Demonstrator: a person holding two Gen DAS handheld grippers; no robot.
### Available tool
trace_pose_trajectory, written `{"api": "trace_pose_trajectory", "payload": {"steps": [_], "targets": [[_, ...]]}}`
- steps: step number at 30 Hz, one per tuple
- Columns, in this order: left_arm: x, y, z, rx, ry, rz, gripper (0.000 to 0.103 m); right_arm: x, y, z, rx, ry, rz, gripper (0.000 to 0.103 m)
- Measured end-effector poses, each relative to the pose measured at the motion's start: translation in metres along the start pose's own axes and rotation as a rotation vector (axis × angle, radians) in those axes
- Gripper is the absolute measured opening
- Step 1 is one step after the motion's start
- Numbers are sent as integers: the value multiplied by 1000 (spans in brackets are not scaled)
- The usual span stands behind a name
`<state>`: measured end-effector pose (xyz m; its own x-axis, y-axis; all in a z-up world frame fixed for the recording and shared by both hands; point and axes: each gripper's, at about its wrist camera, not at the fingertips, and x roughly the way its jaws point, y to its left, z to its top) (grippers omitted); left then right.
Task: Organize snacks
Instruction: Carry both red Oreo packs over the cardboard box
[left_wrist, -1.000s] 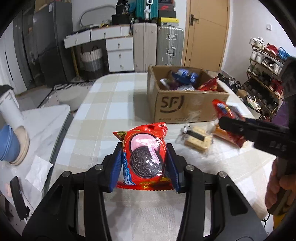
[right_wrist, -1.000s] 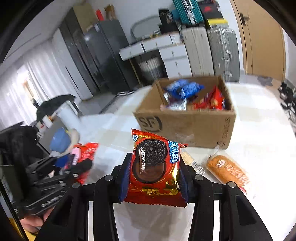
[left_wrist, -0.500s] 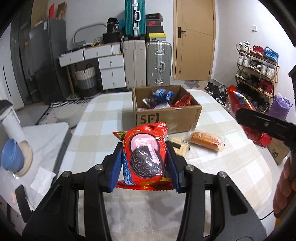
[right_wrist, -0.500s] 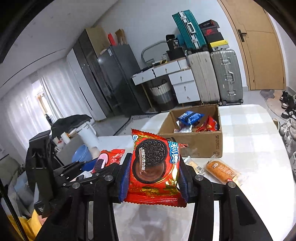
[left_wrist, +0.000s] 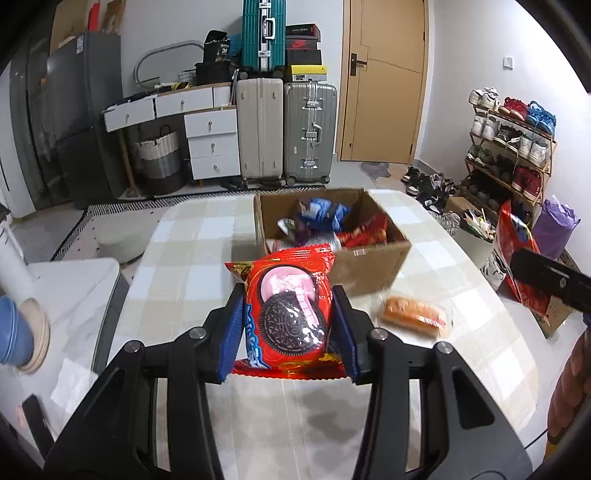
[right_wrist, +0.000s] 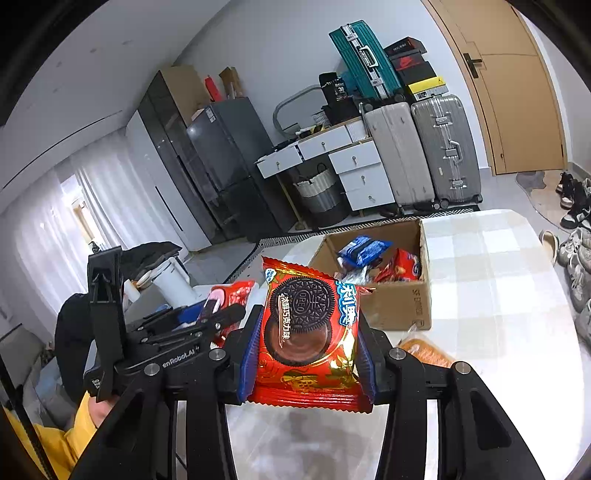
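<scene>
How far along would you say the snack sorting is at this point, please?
Partly done: the cardboard box already holds several packets. In hand: the left tool grips a pink-cream cookie pack, and the right tool grips a chocolate cookie pack, both above the table. Left: one orange-wrapped bun lies beside the box.
</scene>
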<state>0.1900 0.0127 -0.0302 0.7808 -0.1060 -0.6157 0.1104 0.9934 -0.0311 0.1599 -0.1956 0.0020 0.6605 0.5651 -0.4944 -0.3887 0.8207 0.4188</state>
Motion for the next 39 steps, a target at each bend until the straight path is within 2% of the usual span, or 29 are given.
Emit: {"api": "trace_pose_trajectory", "payload": {"steps": [11,16,19,26,32,39], "targets": [[73,-3,67,8,8,-5,41,50,-11,63,-14,23,19,45],[110,-10,92,31,18,-6,41,79,-18,92,-31,44,-3,45],[135,-18,97,49,43,-17,41,97,-28,108,-5,61,-1,45],[183,-12,100,-12,101,-35,41,141,-52,129,17,109,-40,45],[204,2,106,-62,136,-45,41,173,-66,134,14,160,-66,45],[214,11,101,-80,186,-97,42,196,-87,131,34,203,-99,45]]}}
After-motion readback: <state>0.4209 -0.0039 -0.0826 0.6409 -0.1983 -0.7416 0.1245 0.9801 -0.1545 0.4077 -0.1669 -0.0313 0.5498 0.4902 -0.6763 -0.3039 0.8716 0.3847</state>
